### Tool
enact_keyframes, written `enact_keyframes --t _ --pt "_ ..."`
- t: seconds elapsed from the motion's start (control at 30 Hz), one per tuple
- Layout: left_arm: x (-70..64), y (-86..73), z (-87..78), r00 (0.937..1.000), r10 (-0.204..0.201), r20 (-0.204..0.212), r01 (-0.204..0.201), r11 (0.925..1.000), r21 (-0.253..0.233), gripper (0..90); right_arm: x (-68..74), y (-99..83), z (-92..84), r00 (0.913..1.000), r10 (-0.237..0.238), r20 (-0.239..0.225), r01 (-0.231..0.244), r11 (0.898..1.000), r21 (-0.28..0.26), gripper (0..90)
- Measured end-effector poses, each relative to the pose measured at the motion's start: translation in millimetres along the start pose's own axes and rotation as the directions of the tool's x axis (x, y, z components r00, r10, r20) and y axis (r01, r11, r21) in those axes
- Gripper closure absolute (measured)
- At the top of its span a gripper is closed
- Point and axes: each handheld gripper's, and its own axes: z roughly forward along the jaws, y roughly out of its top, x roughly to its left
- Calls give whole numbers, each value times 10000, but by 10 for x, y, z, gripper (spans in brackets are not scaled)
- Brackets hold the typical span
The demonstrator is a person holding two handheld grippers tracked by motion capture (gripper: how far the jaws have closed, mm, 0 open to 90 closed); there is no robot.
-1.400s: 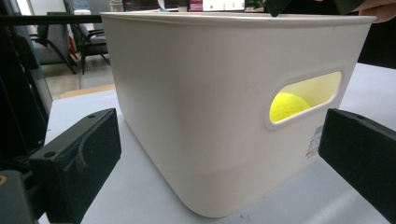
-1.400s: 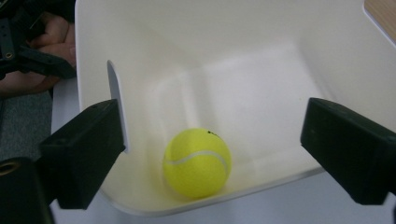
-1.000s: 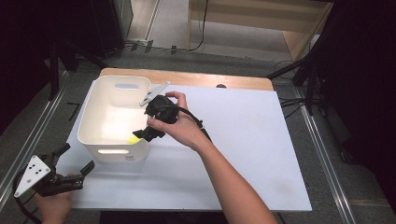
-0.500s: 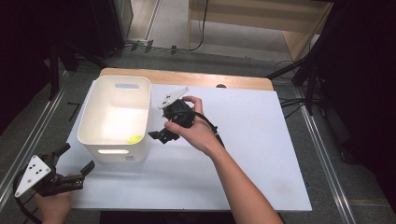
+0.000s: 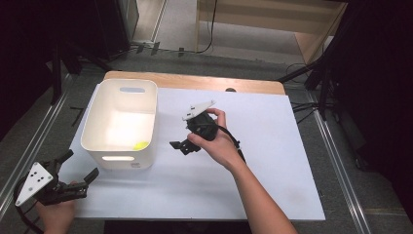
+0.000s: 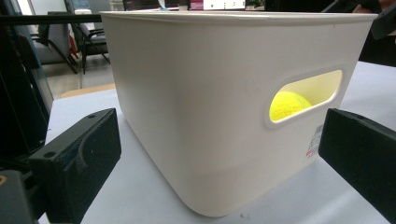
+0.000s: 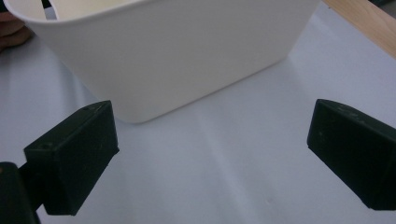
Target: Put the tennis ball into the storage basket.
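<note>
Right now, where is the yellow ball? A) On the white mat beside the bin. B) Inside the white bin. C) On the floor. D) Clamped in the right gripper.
B: the yellow ball lies inside the white bin, seen through its handle slot in the left gripper view.

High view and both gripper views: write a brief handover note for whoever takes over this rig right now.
Left gripper: open, empty, at the near left table corner, facing the white plastic bin.
Right gripper: open, empty, just right of the bin above the white table sheet.
Yellow ball: lies inside the bin, near its front right corner, also visible through the handle slot.
Done: ball is in the bin.
Left: nothing else to collect is visible on the sheet.
</note>
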Motion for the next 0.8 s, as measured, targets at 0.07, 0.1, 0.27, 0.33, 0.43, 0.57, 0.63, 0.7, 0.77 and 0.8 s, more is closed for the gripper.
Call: enact_keyframes --t 0.07,0.1,0.27,0.33,0.43,0.57,0.63,0.7,0.77,0.8 --pt "-1 -1 0 10000 17 7 -17 10000 4 0 -18 -63 -25 9999 111 14 -111 9999 -25 9" --pt "0 -1 0 10000 35 3 -35 10000 15 0 -25 -96 -36 9998 197 25 -197 9998 -42 9" --pt "-3 0 1 10000 38 -24 -38 10000 45 0 -63 -254 -85 9986 503 130 -502 9987 -95 9" --pt "-3 -1 2 10000 51 -14 -51 10000 32 0 -81 -313 -104 9983 554 196 -551 9984 -159 9" --pt "-3 0 1 10000 39 -28 -38 10000 46 0 -95 -391 -141 9970 671 376 -666 9977 -147 9" --pt "-3 -1 0 10000 34 -28 -34 10000 29 0 -106 -497 -179 9958 760 506 -751 9970 -200 9" --pt "-4 -1 1 10000 40 -28 -40 10000 34 0 -108 -560 -198 9951 830 543 -818 9964 -241 9" --pt "-4 -1 1 10000 55 -30 -55 10000 42 0 -114 -609 -213 9945 865 584 -847 9959 -314 10" --pt "-4 -1 1 10000 42 -31 -42 10000 34 0 -121 -665 -241 9935 968 600 -945 9947 -394 10" --pt "-4 -1 0 10000 38 -31 -38 10000 29 0 -128 -694 -252 9935 953 626 -925 9946 -467 9"
